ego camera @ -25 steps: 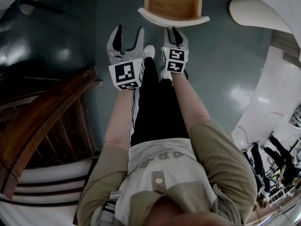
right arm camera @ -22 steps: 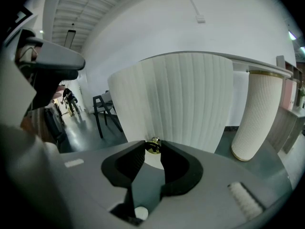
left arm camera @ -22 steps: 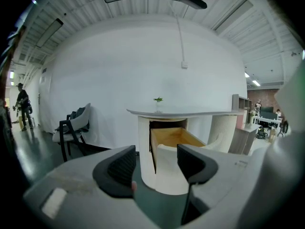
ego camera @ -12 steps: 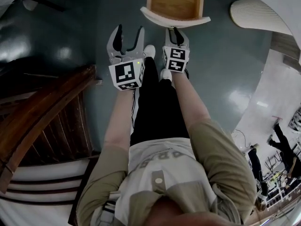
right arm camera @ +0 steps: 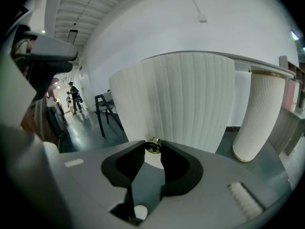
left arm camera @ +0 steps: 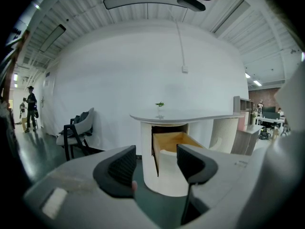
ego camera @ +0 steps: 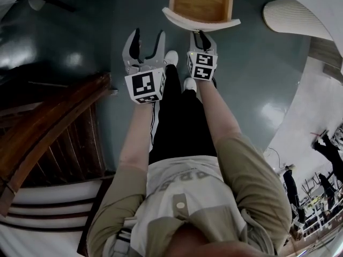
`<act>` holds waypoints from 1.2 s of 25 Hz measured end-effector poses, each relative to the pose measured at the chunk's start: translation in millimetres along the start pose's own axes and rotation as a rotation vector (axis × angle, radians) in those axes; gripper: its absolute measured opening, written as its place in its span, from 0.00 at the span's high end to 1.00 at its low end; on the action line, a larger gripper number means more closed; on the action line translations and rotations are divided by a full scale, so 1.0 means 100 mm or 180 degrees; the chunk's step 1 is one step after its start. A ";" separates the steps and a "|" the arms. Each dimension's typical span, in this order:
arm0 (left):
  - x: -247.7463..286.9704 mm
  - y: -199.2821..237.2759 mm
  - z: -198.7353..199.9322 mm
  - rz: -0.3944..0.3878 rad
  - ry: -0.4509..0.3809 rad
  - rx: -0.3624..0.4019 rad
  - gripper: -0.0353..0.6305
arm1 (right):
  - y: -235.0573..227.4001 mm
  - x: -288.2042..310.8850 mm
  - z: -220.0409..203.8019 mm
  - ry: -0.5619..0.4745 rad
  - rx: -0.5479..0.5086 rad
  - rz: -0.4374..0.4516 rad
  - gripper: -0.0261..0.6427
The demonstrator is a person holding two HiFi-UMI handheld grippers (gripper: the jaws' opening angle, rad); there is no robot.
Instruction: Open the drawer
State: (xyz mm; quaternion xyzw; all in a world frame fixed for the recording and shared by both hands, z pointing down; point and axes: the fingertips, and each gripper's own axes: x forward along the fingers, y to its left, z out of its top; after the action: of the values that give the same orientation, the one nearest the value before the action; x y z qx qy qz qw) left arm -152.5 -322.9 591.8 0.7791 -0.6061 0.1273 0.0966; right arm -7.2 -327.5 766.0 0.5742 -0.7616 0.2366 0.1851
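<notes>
Right claw (right arm camera: pixel 153 151): closed on the small brass knob (right arm camera: pixel 152 145) on the drawer front (right arm camera: pixel 181 99). Both pads pinch the knob at their tips. The front panel is white, ribbed and curved, and fills most of the right gripper view. The claw angles down toward it.

Drawer (ego camera: pixel 199 1): pulled out of the desk (left arm camera: pixel 190 114), at top centre of the head view, with the bare wood interior showing. The left gripper view catches it from the side, sticking out of the rounded white base under the desktop.

Left claw (left arm camera: pixel 156 163): jaws wide apart, gripping nothing. It hangs over the floor (ego camera: pixel 80 36), just left of the right claw and near the drawer front, not touching it. It points roughly at the desk.

Surroundings:
- A white ribbed column (right arm camera: pixel 259 118) stands on the floor right of the drawer.
- A small plant (left arm camera: pixel 159 105) sits on the desktop, above the drawer opening.
- A dark-framed chair (left arm camera: pixel 78 132) with a pale seat stands left of the desk, by the wall.
- A dark wooden structure (ego camera: pixel 48 133) is at the left of the head view; can't tell what it is.
- The person's white shoe (ego camera: pixel 170 58) shows between the two claws on the dark glossy floor, close to the drawer front.
- People (left arm camera: pixel 29 109) stand far off at the left edge of the left gripper view.
</notes>
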 end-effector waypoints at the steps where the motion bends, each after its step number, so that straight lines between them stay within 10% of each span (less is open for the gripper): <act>1: -0.01 0.01 0.02 0.0003 0.0008 0.0002 0.52 | 0.00 0.00 0.00 0.0021 0.0005 -0.0004 0.80; 14: -0.20 0.11 1.02 -0.0042 -0.0035 0.0082 0.52 | -0.26 -1.00 0.69 -0.0081 0.0196 -0.0157 0.65; 24: -0.20 0.15 2.65 -0.0147 -0.0577 0.0335 0.52 | -0.69 -2.09 2.97 -0.1174 0.0155 -0.0305 0.67; 30: -0.27 0.15 3.20 -0.0135 -0.0837 0.0381 0.69 | -0.82 -2.57 4.01 -0.1644 -0.0009 -0.0356 0.74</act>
State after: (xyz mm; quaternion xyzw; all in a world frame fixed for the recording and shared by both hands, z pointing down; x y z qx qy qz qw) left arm -147.6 -399.5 279.4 0.8061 -0.5882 0.0580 -0.0276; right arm 137.0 -373.3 307.5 0.6566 -0.7510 0.0704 -0.0018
